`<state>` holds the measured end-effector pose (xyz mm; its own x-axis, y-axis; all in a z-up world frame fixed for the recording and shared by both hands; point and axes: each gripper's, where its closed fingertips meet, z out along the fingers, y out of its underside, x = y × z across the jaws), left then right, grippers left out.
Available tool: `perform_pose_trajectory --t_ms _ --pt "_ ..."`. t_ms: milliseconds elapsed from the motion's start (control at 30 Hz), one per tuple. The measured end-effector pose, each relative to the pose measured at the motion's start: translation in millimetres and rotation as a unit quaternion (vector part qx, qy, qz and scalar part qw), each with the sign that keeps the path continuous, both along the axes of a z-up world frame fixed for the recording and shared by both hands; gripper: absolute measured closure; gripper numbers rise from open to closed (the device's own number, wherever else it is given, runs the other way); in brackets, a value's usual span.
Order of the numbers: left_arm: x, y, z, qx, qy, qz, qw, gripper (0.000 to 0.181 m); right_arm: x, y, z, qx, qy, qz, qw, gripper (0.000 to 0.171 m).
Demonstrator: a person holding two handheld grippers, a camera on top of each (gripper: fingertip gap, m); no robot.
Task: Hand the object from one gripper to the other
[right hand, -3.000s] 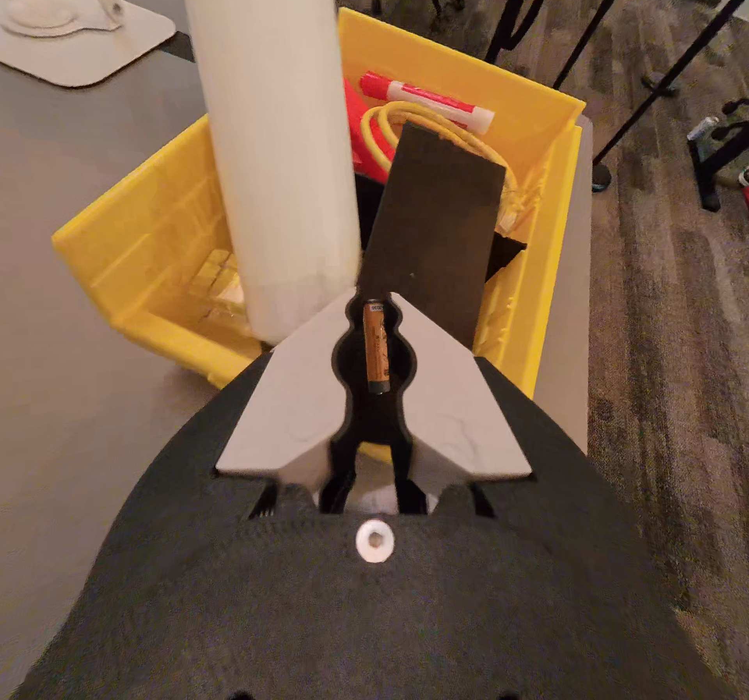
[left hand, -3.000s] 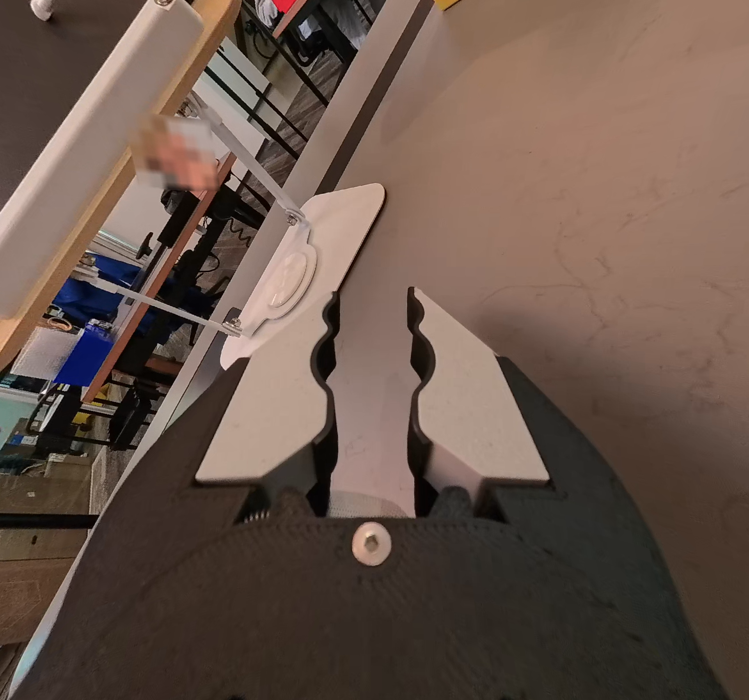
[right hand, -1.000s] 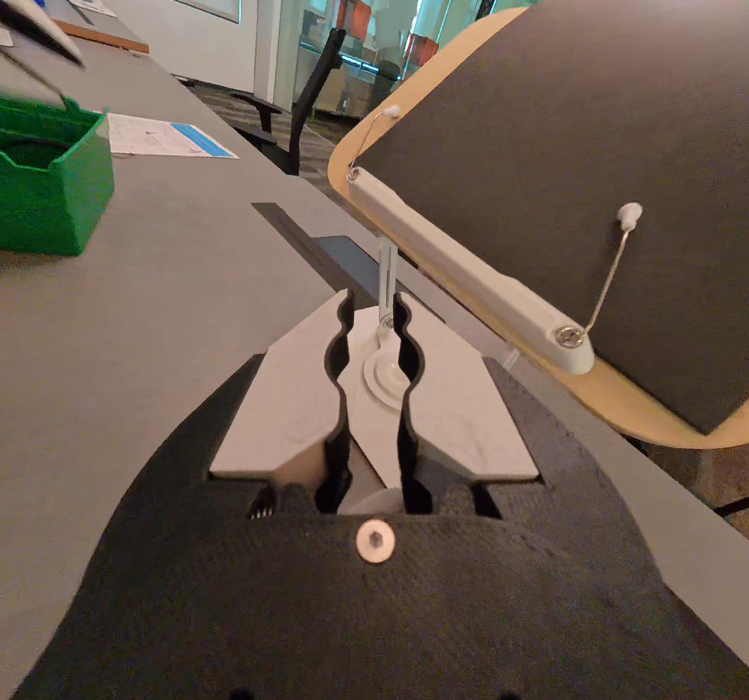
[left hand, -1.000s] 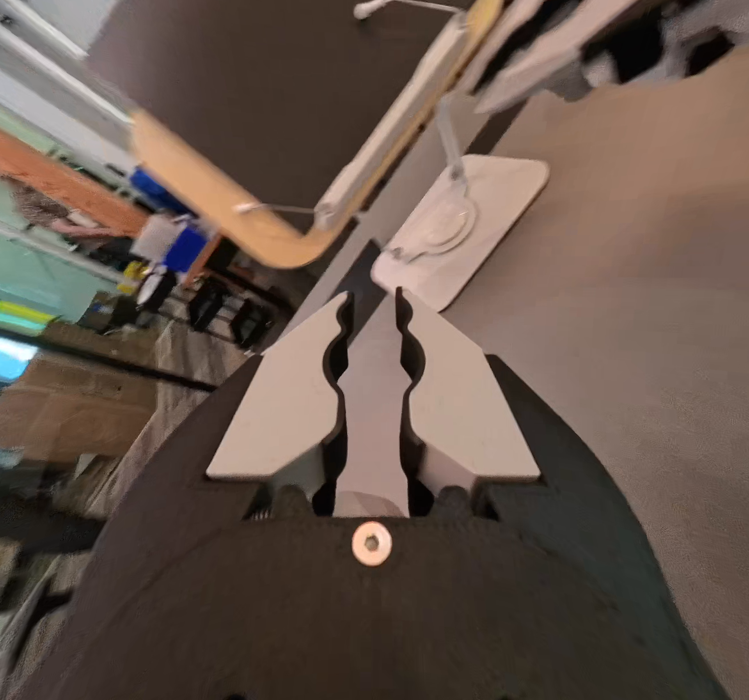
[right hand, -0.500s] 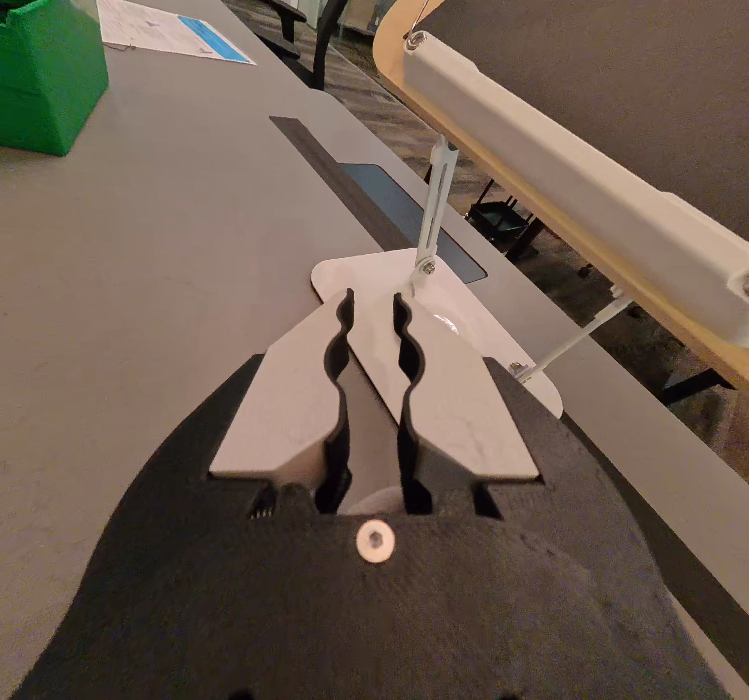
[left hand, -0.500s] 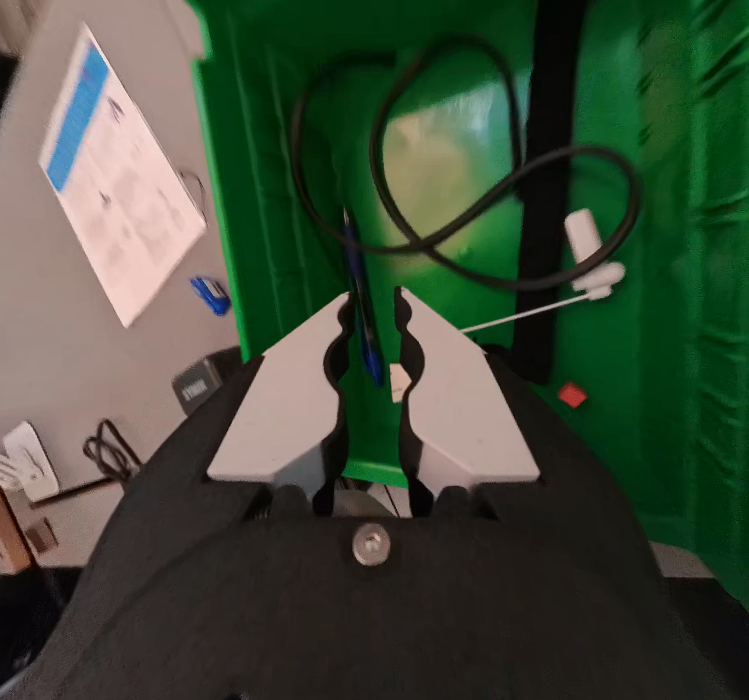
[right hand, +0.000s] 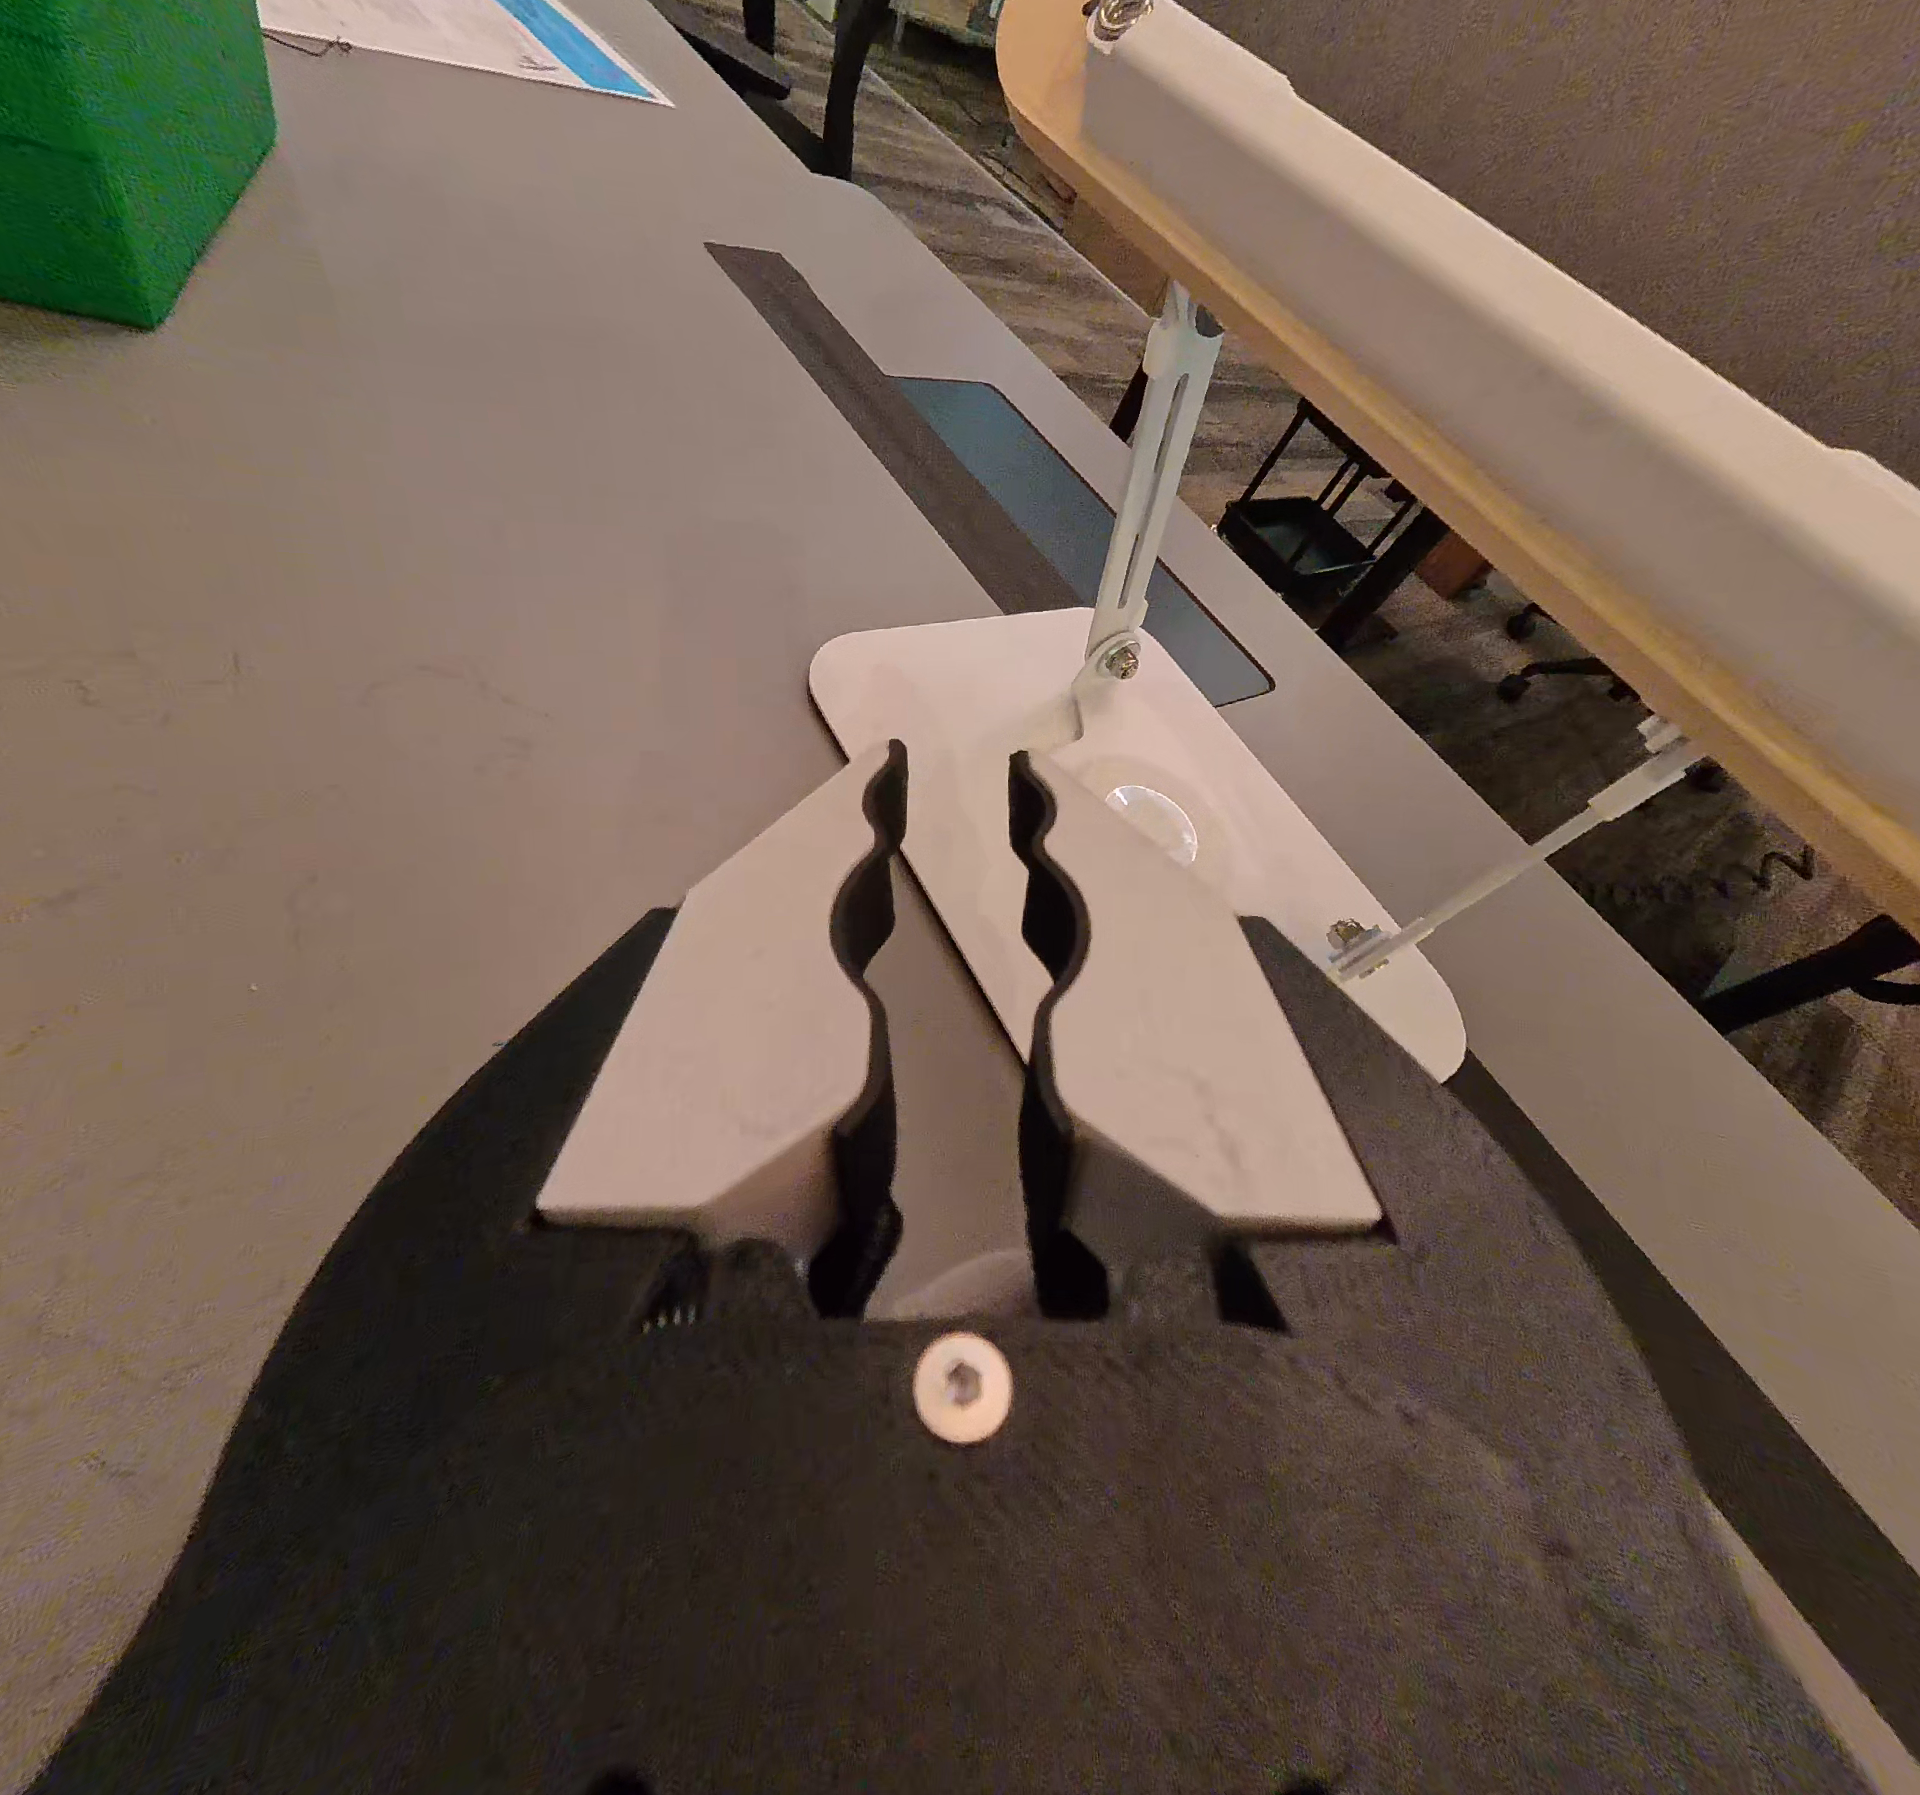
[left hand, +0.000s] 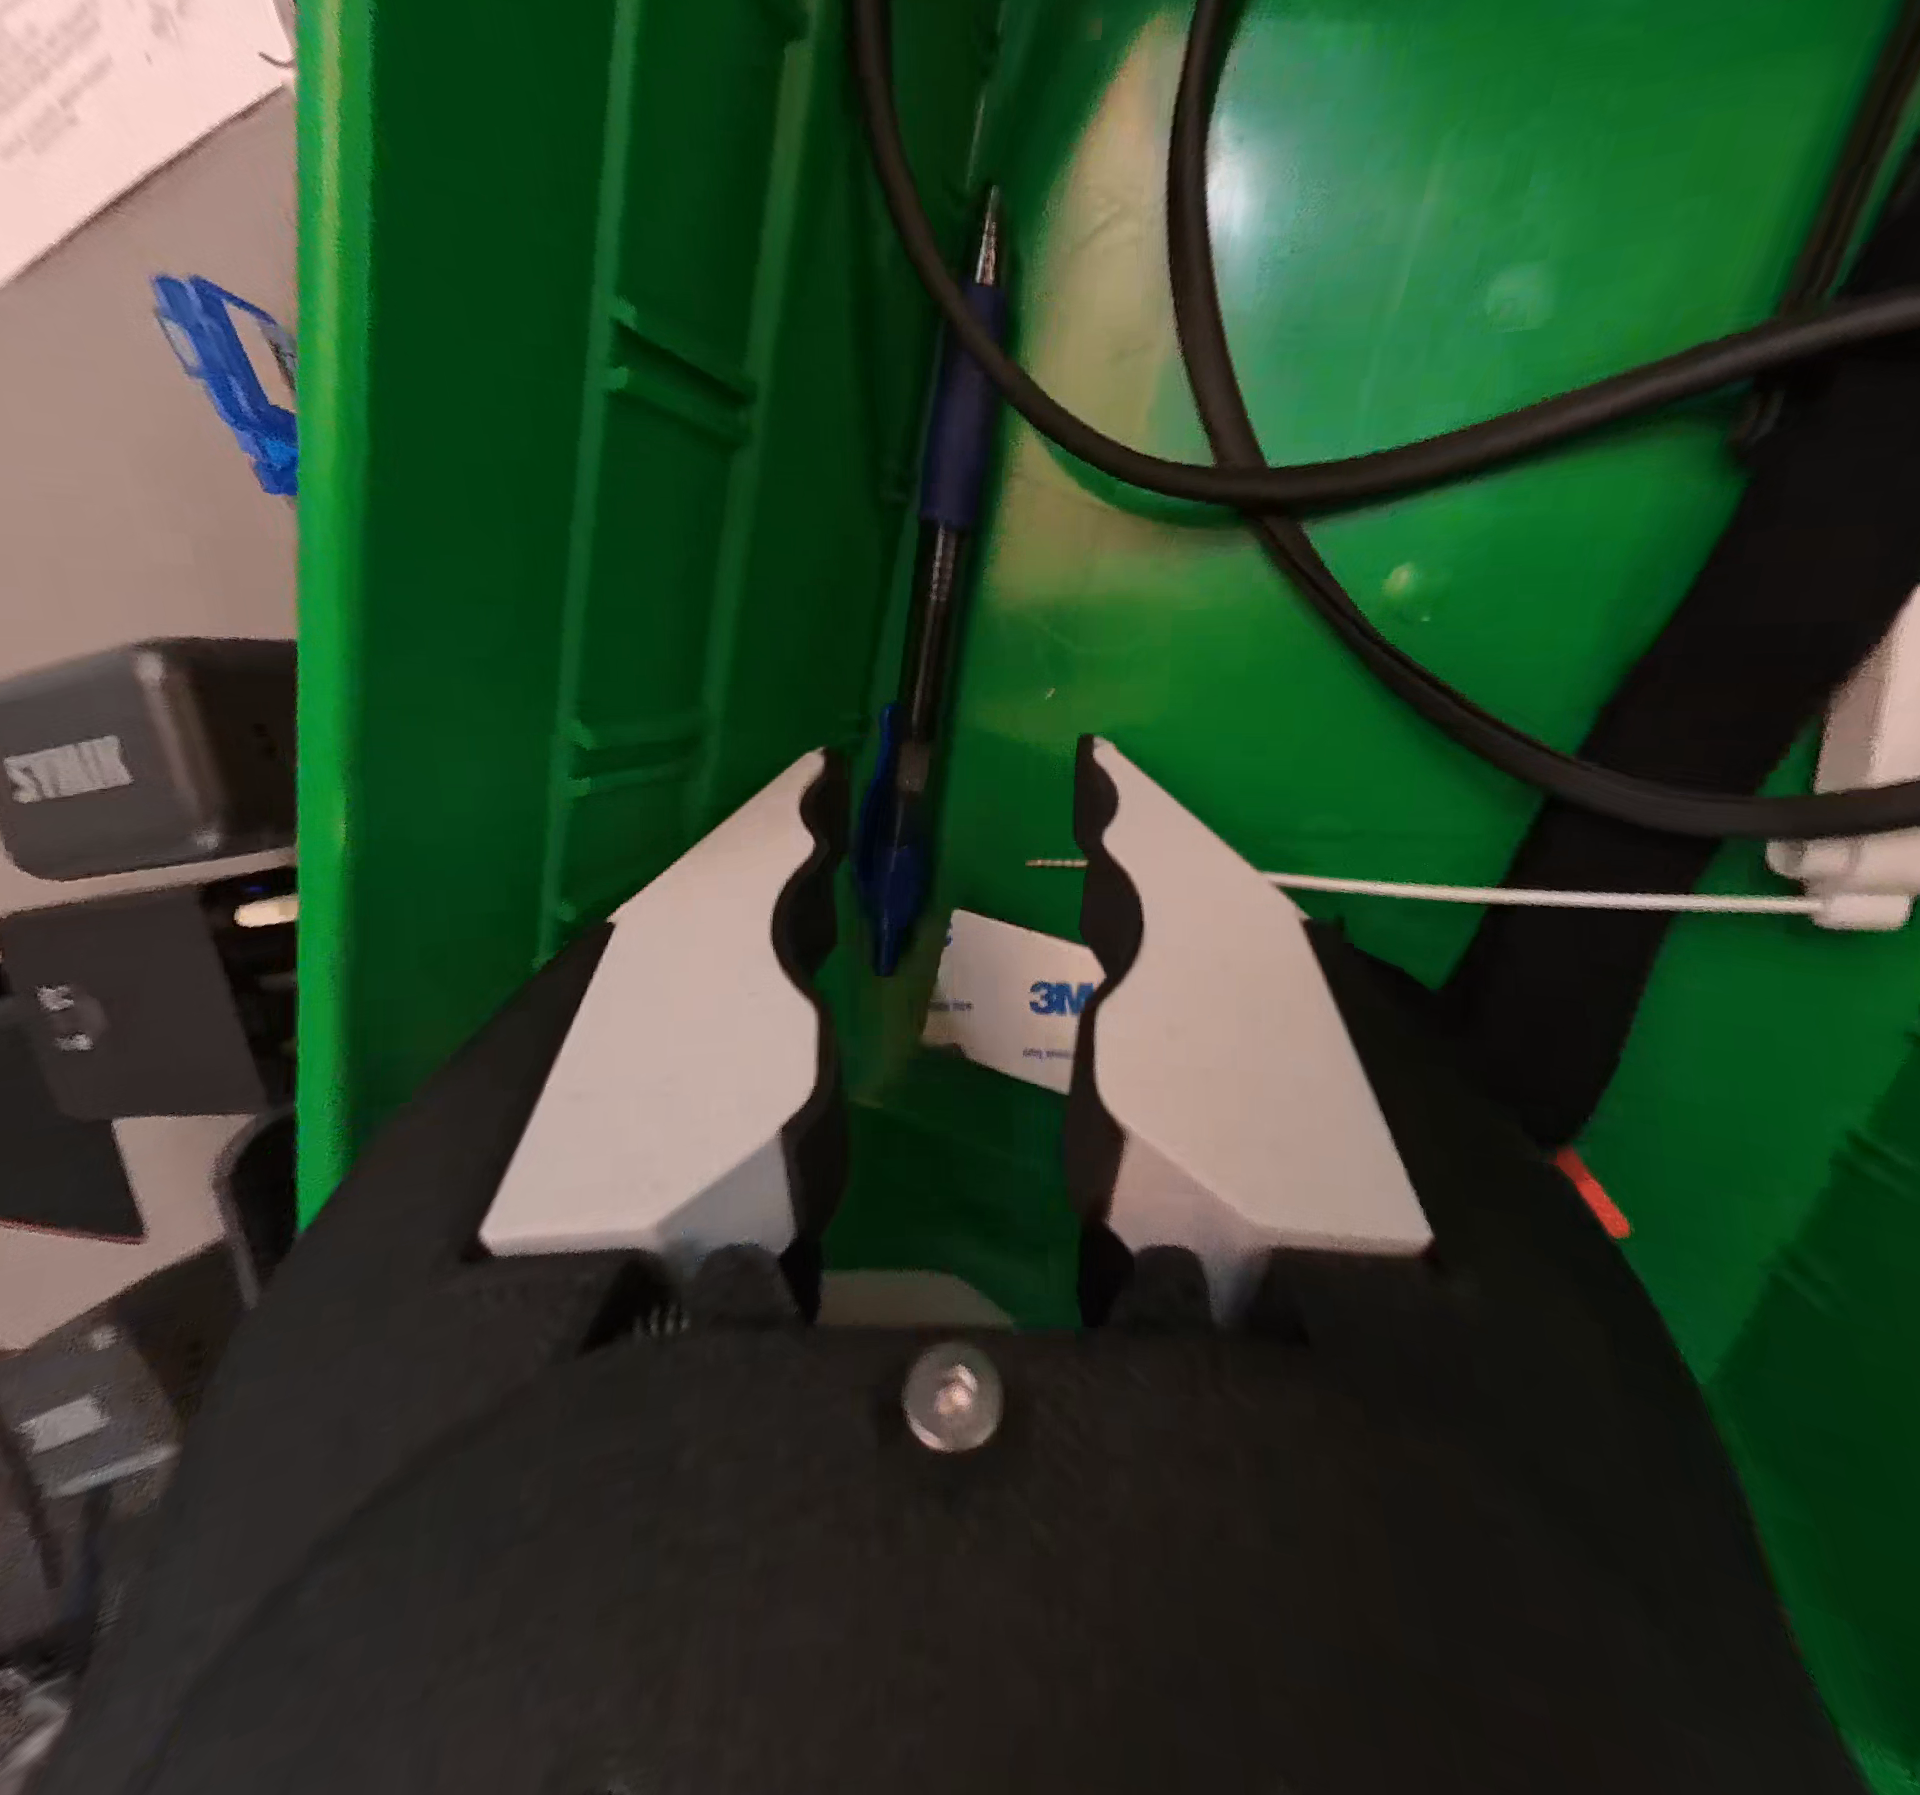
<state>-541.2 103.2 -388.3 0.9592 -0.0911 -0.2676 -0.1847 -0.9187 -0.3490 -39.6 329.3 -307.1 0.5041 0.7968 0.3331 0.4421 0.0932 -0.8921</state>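
A blue pen (left hand: 940, 592) is lying in the green bin (left hand: 665, 311), in the centre of the left wrist view. It is resting along the seam where floor and ribbed wall are meeting, silver tip pointing toward the frame's top, blue clip end lowest.

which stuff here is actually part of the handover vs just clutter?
Likely in play:
left gripper, open over the green bin
blue pen lying in the bin, ahead of its fingertips
right gripper, open, empty

Lying about:
black cable
white cable tie
white lamp base
printed sheet
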Motion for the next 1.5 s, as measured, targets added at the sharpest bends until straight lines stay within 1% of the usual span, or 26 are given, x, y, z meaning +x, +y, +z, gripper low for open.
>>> perform_pose_trajectory --t_ms 100,200,233,300,333,533,667,733,767,867,900,1000,1067,1167,1233,1400,1500 --pt "2 5 -4 0.014 -0.054 0.034 0.998 0.143 0 0 -1 -0.001 0.000 0.001 1.000 0.154" --pt "2 6 -6 0.013 -0.095 0.050 0.994 0.146 -1 0 -3 -0.003 -0.003 0.003 1.000 0.154" --pt "4 6 -7 0.011 -0.107 0.048 0.993 0.149 -1 0 -3 -0.003 -0.004 0.004 1.000 0.154" --pt "11 6 -7 0.007 -0.130 0.033 0.991 0.165 -2 -1 -4 -0.006 -0.004 0.005 1.000 0.154" --pt "11 6 -7 0.003 -0.120 0.026 0.992 0.168 -2 -1 -4 -0.006 -0.004 0.006 1.000 0.154" --pt "16 6 -4 0.000 -0.088 -0.016 0.996 0.169 0 0 -1 -0.004 -0.003 0.005 1.000 0.154" --pt "8 4 18 0.026 -0.035 -0.024 0.999 0.169 3 -2 3 -0.004 0.005 0.005 1.000 0.154" --pt "3 0 34 0.027 0.008 -0.041 0.999 0.170 2 -3 6 -0.003 0.009 0.007 1.000 0.154" --pt "-3 -3 42 0.021 0.043 -0.046 0.998 0.170 1 -4 7 -0.001 0.007 0.007 1.000 0.153" --pt "-20 -13 65 -0.017 0.165 -0.074 0.983 0.170 -5 -7 12 0.013 0.005 0.013 1.000 0.151" --pt "-20 -16 70 -0.028 0.178 -0.079 0.980 0.170 -7 -9 14 0.018 0.004 0.015 1.000 0.151" --pt "-17 -21 82 -0.046 0.201 -0.092 0.974 0.170 -16 -15 23 0.030 0.009 0.025 0.999 0.147" --pt "-14 -29 85 -0.071 0.189 -0.093 0.975 0.170 -19 -17 25 0.036 0.005 0.027 0.999 0.146" --pt "-14 -36 94 -0.094 0.196 -0.098 0.971 0.170 -21 -18 23 0.048 -0.007 0.026 0.998 0.142" --pt "-14 -33 107 -0.083 0.209 -0.102 0.969 0.170 -23 -20 22 0.049 -0.011 0.029 0.998 0.142" --pt "5 -13 146 -0.003 0.243 -0.139 0.960 0.170 -26 -22 26 0.044 0.006 0.036 0.998 0.142" --pt "23 -3 163 0.035 0.254 -0.165 0.953 0.170 -29 -23 26 0.048 0.006 0.037 0.998 0.142"
